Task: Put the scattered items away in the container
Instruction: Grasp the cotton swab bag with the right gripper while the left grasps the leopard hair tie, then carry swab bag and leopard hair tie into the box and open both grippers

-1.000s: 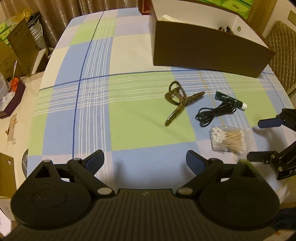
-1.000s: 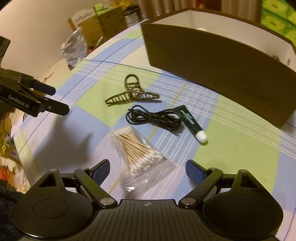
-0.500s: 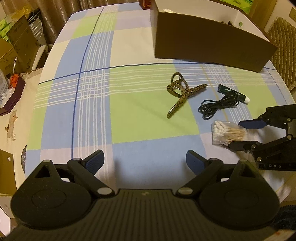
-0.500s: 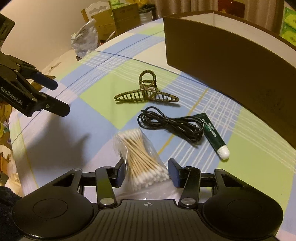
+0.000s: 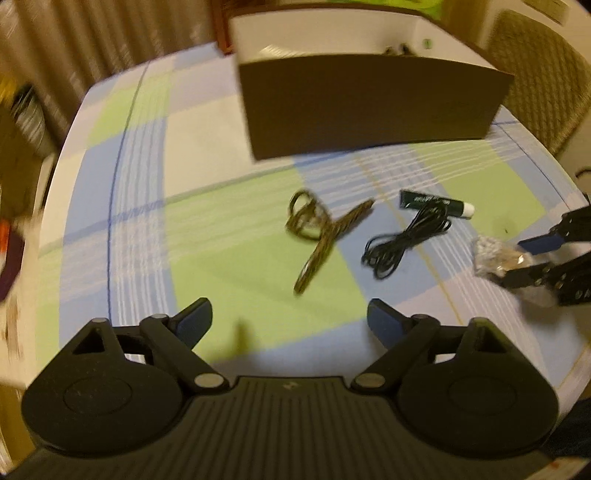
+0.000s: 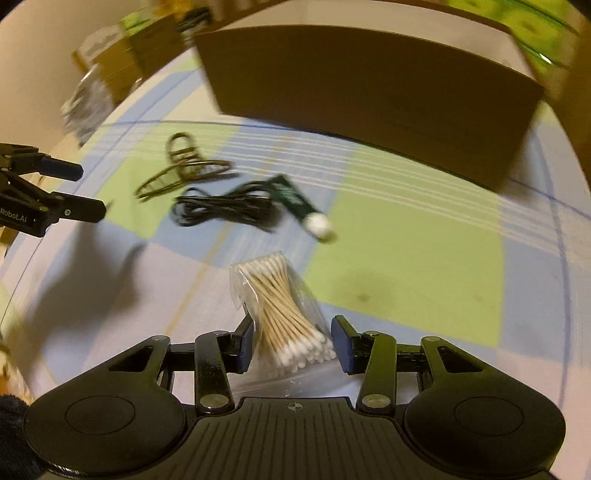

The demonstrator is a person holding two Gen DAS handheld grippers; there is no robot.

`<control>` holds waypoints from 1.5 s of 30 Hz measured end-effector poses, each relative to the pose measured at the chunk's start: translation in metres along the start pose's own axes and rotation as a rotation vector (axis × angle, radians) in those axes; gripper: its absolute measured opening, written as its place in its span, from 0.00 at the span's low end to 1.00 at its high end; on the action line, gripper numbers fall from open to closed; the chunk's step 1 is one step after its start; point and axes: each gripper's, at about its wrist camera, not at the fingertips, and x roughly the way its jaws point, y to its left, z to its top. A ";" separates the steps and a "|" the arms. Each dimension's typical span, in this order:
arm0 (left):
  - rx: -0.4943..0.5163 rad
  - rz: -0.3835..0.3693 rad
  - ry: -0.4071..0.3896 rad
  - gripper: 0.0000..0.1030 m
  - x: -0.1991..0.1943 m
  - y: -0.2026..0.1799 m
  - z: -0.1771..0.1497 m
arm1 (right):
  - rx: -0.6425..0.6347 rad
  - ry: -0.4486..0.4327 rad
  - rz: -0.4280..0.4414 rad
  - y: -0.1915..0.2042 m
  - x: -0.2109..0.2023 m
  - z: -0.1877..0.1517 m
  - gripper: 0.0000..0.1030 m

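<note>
Right tongs [image 6: 291, 349] now clamp the swab bag [image 6: 280, 314]; "Robot.AI"-marked left tongs [image 5: 290, 319] apart.

Dim warm yellow light; heavy motion blur both views; fisheye bending edges; soft shadows.

A room in a home, lit by warm indoor light. A table fills most of both views, covered with a checked cloth [image 5: 229, 254] in pale green, blue and cream. Beige curtains [image 5: 92, 44] hang at the upper left of the left wrist view. A chair with a quilted, diamond-stitched back [image 5: 543, 81] stands at the upper right. Cardboard boxes [image 6: 122, 70] and a crumpled plastic bag [image 6: 86, 103] are stacked against a plain wall at the upper left of the right wrist view. Green printed packages [image 6: 535, 26] sit at the upper right there. Both views are blurred.
</note>
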 end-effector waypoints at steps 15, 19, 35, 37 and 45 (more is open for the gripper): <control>0.330 -0.166 -0.077 0.77 0.054 -0.003 0.042 | 0.129 -0.025 -0.069 -0.042 -0.020 -0.011 0.40; 0.327 -0.191 -0.052 0.73 0.067 0.000 0.045 | 0.150 -0.026 -0.084 -0.049 -0.022 -0.011 0.40; 0.200 -0.151 -0.046 0.36 0.065 0.005 0.024 | 0.105 -0.034 -0.066 -0.043 -0.017 -0.005 0.68; 0.172 -0.125 -0.025 0.36 0.063 0.006 0.023 | 0.066 -0.024 -0.083 -0.039 -0.014 -0.005 0.68; 0.009 -0.045 0.025 0.34 0.043 0.002 0.004 | -0.021 -0.007 -0.125 -0.032 -0.007 -0.008 0.68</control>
